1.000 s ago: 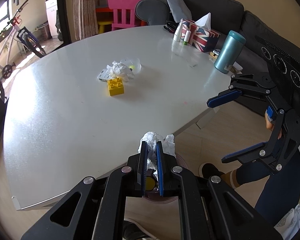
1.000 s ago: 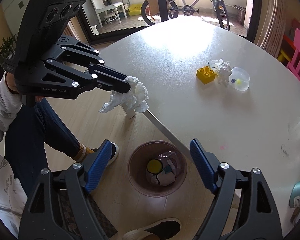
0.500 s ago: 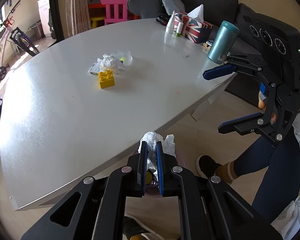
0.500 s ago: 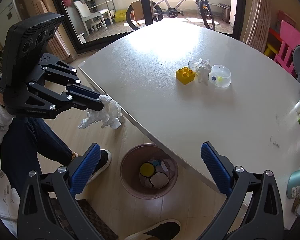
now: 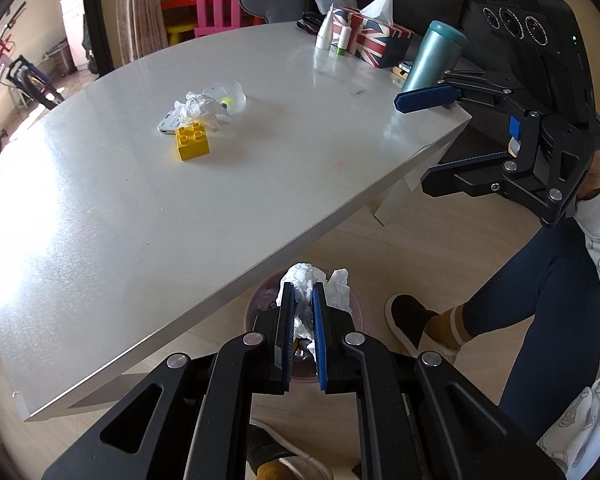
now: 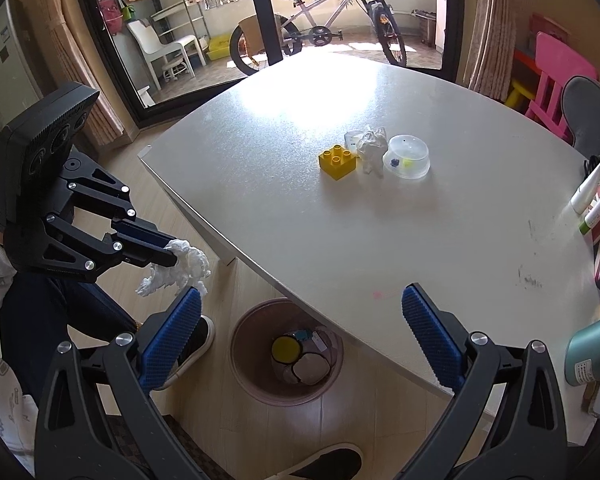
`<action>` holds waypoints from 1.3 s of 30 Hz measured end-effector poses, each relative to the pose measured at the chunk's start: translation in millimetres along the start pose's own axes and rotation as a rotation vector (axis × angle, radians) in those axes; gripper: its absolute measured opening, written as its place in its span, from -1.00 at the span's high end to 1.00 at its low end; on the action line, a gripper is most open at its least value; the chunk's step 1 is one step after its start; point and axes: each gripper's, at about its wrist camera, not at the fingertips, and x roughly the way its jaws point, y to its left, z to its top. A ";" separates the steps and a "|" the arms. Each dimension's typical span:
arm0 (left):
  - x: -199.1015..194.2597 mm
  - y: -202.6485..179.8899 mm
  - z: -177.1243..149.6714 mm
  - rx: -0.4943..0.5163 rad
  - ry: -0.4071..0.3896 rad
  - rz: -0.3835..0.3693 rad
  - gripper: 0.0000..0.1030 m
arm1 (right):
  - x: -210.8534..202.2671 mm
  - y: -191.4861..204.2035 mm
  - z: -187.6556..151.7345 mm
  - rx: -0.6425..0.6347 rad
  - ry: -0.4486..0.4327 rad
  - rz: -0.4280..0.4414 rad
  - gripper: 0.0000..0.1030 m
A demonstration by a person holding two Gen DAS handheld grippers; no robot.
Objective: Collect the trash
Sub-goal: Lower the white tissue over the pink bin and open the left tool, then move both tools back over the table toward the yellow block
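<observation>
Left gripper, at the bottom centre of its own wrist view, is clamped narrow on a crumpled white tissue, which bulges above its 2 blue pads. It is held off the table edge, with the pink bin showing on the floor just behind it, probably so the tissue can drop straight in. The right gripper, low in the right wrist view, has just been opening and stands wide with nothing between its jaws, seemingly kept free for the next pick. Further up the frame, on the white table, a second crumpled wad lies between a yellow block and a clear plastic dish, awaiting collection.
</observation>
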 end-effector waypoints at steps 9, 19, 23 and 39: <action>1.9 -3.6 4.2 0.012 -0.002 -0.012 0.82 | -6.5 -6.6 -0.9 0.022 -0.016 -0.009 -0.92; 5.5 -9.4 9.6 0.026 -0.020 -0.025 0.25 | -12.4 -10.2 -2.5 0.038 -0.027 -0.018 -0.92; 3.5 -7.6 11.8 0.015 -0.057 -0.034 -0.82 | -12.9 -11.4 -2.2 0.042 -0.029 -0.022 -0.92; -3.4 7.9 15.4 -0.054 -0.088 0.000 -0.86 | -8.4 -11.5 -2.4 0.043 -0.021 -0.026 -0.92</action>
